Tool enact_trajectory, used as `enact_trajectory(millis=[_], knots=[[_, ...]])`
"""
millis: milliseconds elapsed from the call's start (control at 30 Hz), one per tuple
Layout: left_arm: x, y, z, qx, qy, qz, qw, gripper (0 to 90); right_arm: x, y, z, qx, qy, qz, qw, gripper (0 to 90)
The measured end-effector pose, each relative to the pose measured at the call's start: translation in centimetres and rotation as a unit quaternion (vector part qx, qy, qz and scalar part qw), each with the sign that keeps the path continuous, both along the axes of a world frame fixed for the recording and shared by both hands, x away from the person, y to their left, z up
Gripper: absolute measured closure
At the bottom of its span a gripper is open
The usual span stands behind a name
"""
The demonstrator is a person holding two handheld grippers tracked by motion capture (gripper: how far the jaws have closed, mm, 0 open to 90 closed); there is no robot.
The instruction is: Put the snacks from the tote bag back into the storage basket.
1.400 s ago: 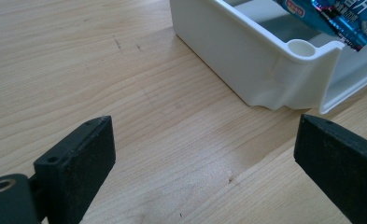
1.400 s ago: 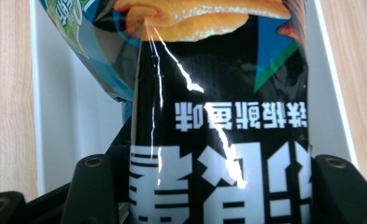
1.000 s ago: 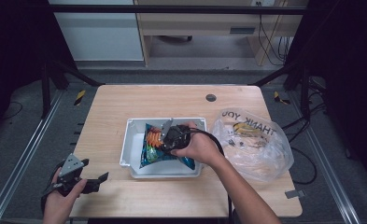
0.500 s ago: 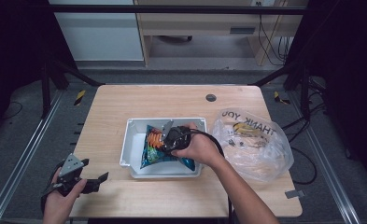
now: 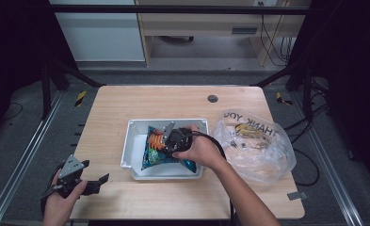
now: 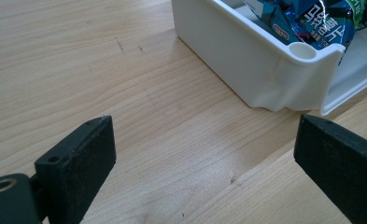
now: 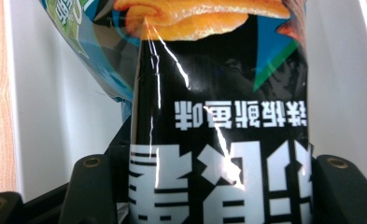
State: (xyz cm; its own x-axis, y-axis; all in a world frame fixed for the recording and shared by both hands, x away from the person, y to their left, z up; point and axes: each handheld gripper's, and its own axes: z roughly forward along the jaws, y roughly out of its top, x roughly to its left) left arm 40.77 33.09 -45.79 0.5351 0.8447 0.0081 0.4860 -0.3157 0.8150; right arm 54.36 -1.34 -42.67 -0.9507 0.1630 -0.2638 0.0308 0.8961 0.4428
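Right gripper view: right gripper (image 7: pixel 209 186) clamps snack bag (image 7: pixel 218 116) over white bin (image 5: pixel 135 136), prob. placing it; left gripper (image 6: pixel 204 154) wide, idle on table (image 6: pixel 78 70).

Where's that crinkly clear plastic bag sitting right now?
In the high view, the clear plastic bag printed "THANK YOU" lies on the right side of the wooden table, just right of the white bin holding the snack bag.
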Motion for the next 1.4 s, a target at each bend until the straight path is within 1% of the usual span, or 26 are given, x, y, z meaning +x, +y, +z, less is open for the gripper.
enact_trajectory(millis=[100, 333, 533, 700, 1033, 1233, 1400], knots=[[0.01, 0.04, 0.01, 0.0, 0.0, 0.0, 1.0, 5.1, 0.01, 0.04, -0.03, 0.0, 0.001, 0.0, 1.0, 40.4], [-0.03, 0.17, 0.07, 0.001, -0.003, 0.002, 1.0, 5.1, -0.09, 0.28, 0.01, -0.008, -0.001, -0.001, 1.0, 39.9], [-0.02, 0.19, 0.06, 0.001, -0.002, 0.003, 1.0, 5.1, -0.11, 0.39, -0.07, -0.009, -0.002, -0.002, 1.0, 39.3], [-0.05, 0.04, 0.07, 0.006, -0.001, 0.0, 1.0, 5.1, -0.15, 0.47, -0.05, -0.012, -0.003, -0.003, 0.9999, 39.0], [-0.04, 0.14, 0.08, 0.004, -0.002, 0.002, 1.0, 5.2, -0.26, 0.68, -0.08, -0.018, -0.004, -0.005, 0.9998, 38.2], [-0.04, 0.19, 0.11, 0.007, -0.002, 0.001, 1.0, 5.2, -0.27, 0.75, -0.08, -0.018, -0.004, -0.007, 0.9998, 37.9], [-0.05, 0.22, 0.11, 0.005, -0.003, 0.001, 1.0, 5.1, -0.28, 0.78, -0.05, -0.019, -0.005, -0.005, 0.9998, 37.4]])
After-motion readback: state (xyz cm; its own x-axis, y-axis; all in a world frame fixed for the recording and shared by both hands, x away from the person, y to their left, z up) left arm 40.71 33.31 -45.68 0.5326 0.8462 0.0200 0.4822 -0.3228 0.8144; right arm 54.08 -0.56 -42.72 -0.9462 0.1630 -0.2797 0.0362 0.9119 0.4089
